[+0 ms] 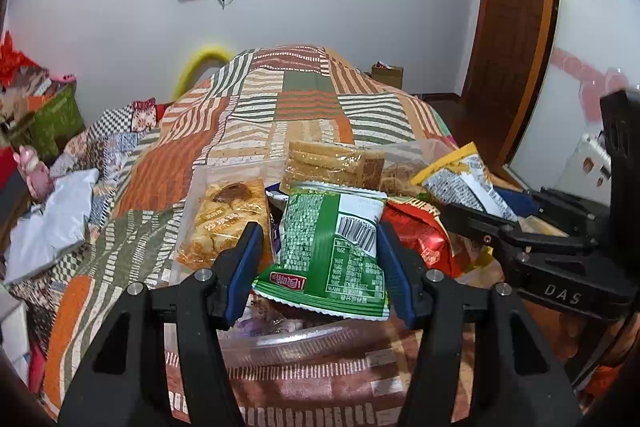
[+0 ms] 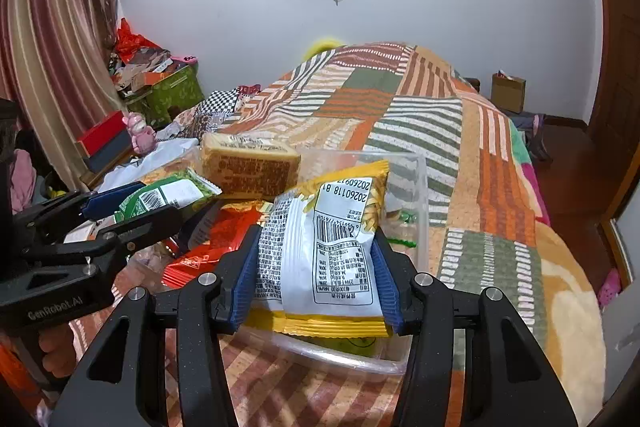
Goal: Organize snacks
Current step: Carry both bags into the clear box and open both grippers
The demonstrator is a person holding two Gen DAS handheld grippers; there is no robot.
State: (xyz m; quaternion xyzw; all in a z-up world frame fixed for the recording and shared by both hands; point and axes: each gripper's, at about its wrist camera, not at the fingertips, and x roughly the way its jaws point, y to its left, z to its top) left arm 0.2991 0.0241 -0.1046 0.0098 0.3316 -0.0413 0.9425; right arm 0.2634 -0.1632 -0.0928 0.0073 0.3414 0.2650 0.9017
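Note:
My left gripper [image 1: 318, 243] is shut on a green snack packet [image 1: 326, 251] and holds it above a clear plastic bin [image 1: 280, 341] on the bed. My right gripper [image 2: 316, 255] is shut on a yellow and white snack packet [image 2: 320, 251] above another clear bin [image 2: 420, 187]. A tray of pastries [image 1: 224, 219], a pack of wafer bars [image 1: 332, 165] and a red packet [image 1: 420, 231] lie in a pile between the grippers. The left gripper also shows in the right wrist view [image 2: 132, 211]; the right gripper shows in the left wrist view [image 1: 488, 215].
The bed is covered by a patchwork blanket [image 1: 296, 95]. A white bag [image 1: 52, 219] and a pink toy [image 1: 34, 167] lie at the left. A green box [image 2: 172, 95] and clutter stand by the curtain. A cardboard box [image 2: 508, 93] sits on the floor by the wooden door [image 1: 512, 23].

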